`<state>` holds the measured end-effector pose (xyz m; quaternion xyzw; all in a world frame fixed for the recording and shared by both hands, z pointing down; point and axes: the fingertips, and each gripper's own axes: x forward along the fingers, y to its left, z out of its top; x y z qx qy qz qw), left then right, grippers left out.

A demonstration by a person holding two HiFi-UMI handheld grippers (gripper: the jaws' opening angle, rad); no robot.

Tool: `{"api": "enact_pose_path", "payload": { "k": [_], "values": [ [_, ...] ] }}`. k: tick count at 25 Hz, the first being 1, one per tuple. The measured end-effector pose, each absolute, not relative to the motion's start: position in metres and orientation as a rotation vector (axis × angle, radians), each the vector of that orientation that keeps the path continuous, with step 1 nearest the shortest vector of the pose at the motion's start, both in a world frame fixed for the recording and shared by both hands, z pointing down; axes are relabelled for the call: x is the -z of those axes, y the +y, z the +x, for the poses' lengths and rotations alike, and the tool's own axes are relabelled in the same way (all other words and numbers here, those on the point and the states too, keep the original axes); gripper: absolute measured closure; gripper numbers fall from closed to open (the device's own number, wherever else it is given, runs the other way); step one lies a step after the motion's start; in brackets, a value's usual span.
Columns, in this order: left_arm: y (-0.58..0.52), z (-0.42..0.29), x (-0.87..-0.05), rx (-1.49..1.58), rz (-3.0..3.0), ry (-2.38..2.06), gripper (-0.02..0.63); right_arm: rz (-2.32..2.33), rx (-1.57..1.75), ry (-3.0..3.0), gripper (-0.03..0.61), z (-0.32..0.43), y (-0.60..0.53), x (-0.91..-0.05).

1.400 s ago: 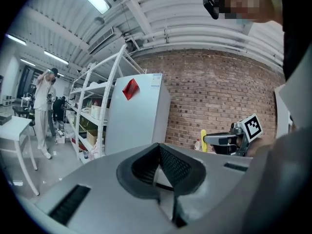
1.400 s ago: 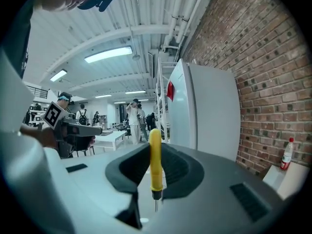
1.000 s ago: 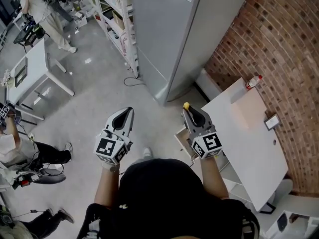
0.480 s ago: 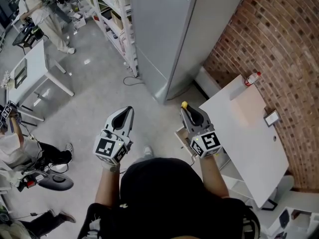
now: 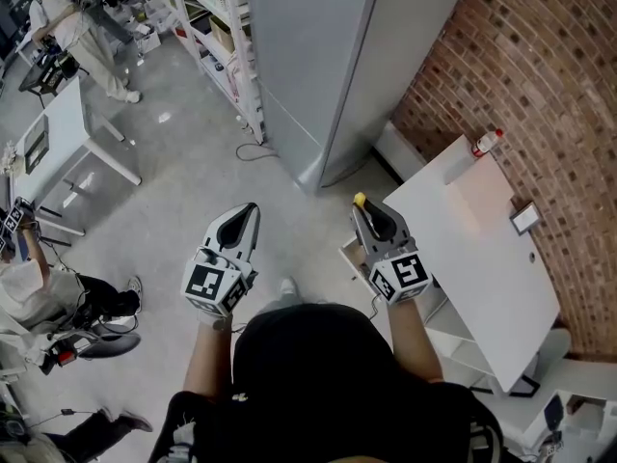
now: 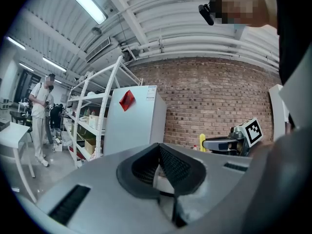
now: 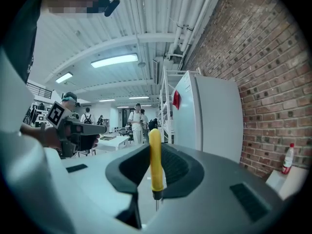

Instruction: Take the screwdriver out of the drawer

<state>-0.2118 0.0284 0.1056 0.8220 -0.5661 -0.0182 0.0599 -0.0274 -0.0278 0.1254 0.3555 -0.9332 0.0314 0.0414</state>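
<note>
Closest to you, your right gripper (image 5: 374, 224) is clamped on the yellow-handled screwdriver (image 7: 155, 159). The handle runs out between the pads and its rounded end pokes past the jaw tips, pointing away from you; a short piece of metal shaft shows at the near end. Held along the jaws like this, the tool looks unlikely to swing or slip. Your left gripper (image 5: 238, 231) hangs level beside it, well apart, with its jaws together on nothing. It seems to have no job here beyond keeping out of the way.

Just under and to the left of your right gripper, the corner of the open drawer (image 5: 348, 260) shows beneath the white table (image 5: 482, 249). The screwdriver is above it and clear of it, so the removal looks done, and what remains is probably finding somewhere to put the tool.

Further out, a red-capped bottle (image 5: 486, 144) lies at the table's far corner against the brick wall (image 5: 549, 66). Ahead stands a grey refrigerator (image 5: 318, 66), then a white shelving rack (image 5: 217, 27), with people working at desks beyond it
</note>
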Motion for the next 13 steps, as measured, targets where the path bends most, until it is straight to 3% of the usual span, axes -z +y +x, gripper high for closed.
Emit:
{"api": "enact_pose_path", "payload": {
  "k": [13],
  "values": [
    [0.0251,-0.2075,-0.1107,0.039,2.503,-1.688,0.609,1.145,-0.1,-2.826,0.502,-0.0185,-0.0236,-0.1307]
  ]
}}
